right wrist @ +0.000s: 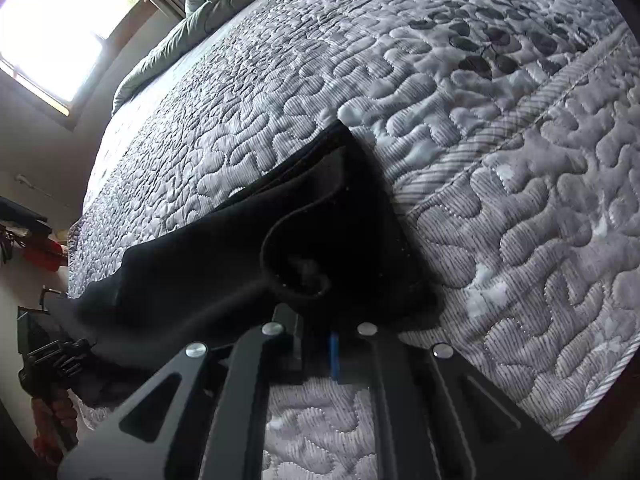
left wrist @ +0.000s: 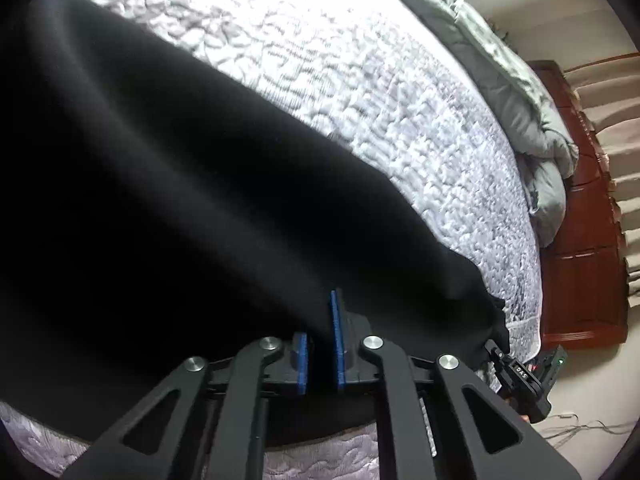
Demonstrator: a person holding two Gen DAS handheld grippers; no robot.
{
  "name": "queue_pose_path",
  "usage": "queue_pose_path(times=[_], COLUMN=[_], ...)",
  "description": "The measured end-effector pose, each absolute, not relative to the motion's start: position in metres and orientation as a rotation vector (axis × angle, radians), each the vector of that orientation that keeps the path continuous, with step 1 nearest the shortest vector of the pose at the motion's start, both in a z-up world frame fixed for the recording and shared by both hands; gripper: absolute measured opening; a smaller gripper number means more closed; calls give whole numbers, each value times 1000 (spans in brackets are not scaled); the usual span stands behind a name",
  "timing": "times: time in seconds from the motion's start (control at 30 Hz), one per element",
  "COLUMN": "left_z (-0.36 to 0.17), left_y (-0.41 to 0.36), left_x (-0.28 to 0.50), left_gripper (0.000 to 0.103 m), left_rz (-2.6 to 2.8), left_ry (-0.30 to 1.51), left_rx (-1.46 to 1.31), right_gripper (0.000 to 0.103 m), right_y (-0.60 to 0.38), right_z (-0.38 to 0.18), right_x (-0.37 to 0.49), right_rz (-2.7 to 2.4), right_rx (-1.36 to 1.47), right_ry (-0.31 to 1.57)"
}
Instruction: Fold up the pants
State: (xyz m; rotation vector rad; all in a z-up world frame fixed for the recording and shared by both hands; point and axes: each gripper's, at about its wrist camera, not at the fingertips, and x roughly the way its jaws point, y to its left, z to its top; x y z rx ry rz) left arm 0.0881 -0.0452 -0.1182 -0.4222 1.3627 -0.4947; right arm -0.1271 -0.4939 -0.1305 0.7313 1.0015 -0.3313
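On the bed, seen first from the left wrist view, the black pants (left wrist: pixel 180 184) lie spread across the pale quilted bedspread (left wrist: pixel 360 92), their dark cloth filling most of the frame and running off toward the lower right edge of the mattress. The left claw (left wrist: pixel 322 344) is pressed together at the near hem of that cloth, its blue pads (left wrist: pixel 337 340) drawn close with a fold of fabric coming down between them, so it appears to be pinching the pants edge, probably to carry it over for a fold. A grey-green duvet (left wrist: pixel 516 92) is bunched at the far side beside a reddish wooden headboard (left wrist: pixel 584 220). From the right wrist view, the pants (right wrist: pixel 224 248) taper to an open leg cuff (right wrist: pixel 304 264), a soft oval mouth curling up just ahead of the tool. The right claw (right wrist: pixel 320 344) is shut on the fabric beneath that cuff, a sliver of blue pad (right wrist: pixel 334 354) showing; holding this end likely keeps the leg taut while the other hand works. Matte, lint-flecked, heavy and limp, the cloth drapes smoothly across the bedspread (right wrist: pixel 500 200), and a bright window (right wrist: pixel 60 28) lights the far corner.
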Motion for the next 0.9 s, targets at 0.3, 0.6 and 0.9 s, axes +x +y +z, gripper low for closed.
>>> queue_pose_path(times=[0.3,0.6,0.9], left_z=[-93,-122,-126], left_y=[-57,-62,-51], left_x=[-8,-19,-13], left_gripper=[9,8,9], left_rz=[-545,-556,-565], left_ry=[1159,1218,1240], left_rx=[-196,-199,-237], right_gripper=[7,22,43], right_y=[-502,-495,-421], right_z=[-107,-109,-46], right_x=[-128,-131,-133], right_rz=[-397,-457,-633], right_rx=[659,575,269], right_ry=[977,1016,947])
